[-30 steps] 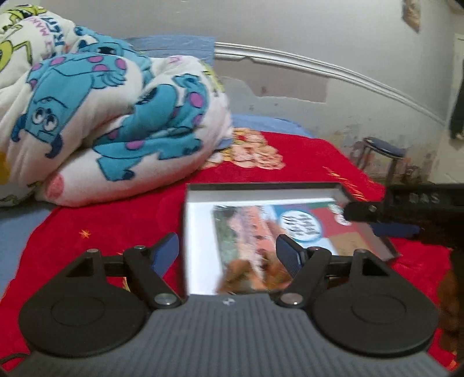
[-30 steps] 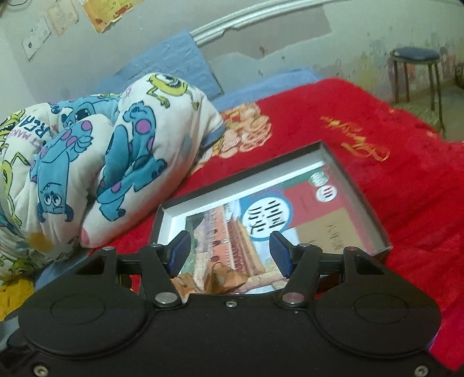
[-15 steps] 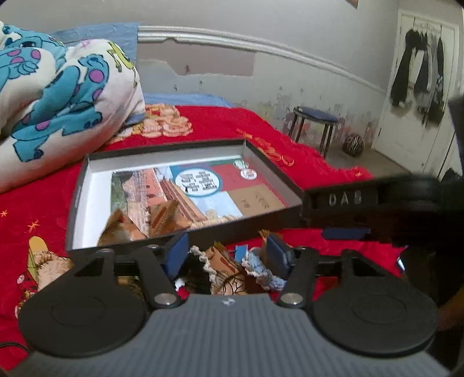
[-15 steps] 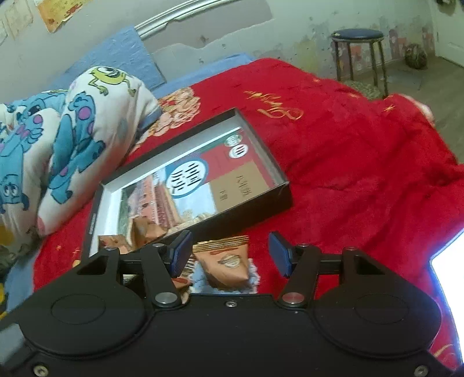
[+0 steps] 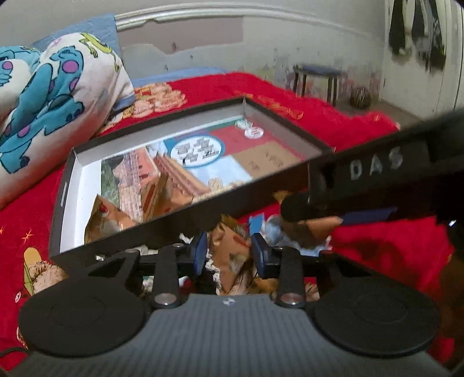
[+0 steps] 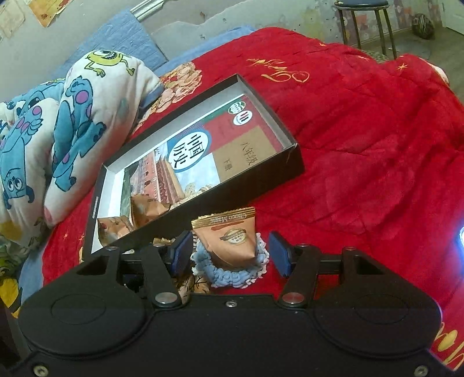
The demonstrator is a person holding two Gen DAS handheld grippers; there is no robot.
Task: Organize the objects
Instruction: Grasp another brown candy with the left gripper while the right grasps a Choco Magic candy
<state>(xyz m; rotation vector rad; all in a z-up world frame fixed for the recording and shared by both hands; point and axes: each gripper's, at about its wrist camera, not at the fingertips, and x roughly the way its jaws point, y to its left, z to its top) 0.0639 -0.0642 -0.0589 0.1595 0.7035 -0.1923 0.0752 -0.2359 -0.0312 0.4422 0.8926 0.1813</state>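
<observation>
Across the whole scene we see a red blanket (image 6: 362, 139) covering the bed, with a cartoon-print quilt (image 6: 58, 136) bundled at the far left. On the blanket lies a shallow black box (image 6: 290, 171), open at the top. A textbook (image 6: 220, 145) with a printed cover lies flat on the box floor, and a few brown snack packets (image 6: 145, 207) rest on the book at the near-left end of the box. A blue-topped stool (image 6: 362, 17) stands on the floor beyond the bed.

Just outside the near wall of the box we find a small pile of loose items on the blanket. In the right wrist view, a brown Choco Magic packet (image 6: 232, 235) sits on top of a blue and white knitted ring (image 6: 232, 269).

The right gripper (image 6: 232, 255) stands at medium width, its blue pads on either side of that packet and ring and clear of both. We see this same gripper crossing the right of the left wrist view as a dark bar.

The left gripper (image 5: 229, 252) is narrow and its jaws are closing. A crumpled brown wrapper (image 5: 232, 249) lies between the pads; we cannot tell whether the pads press on it yet.
</observation>
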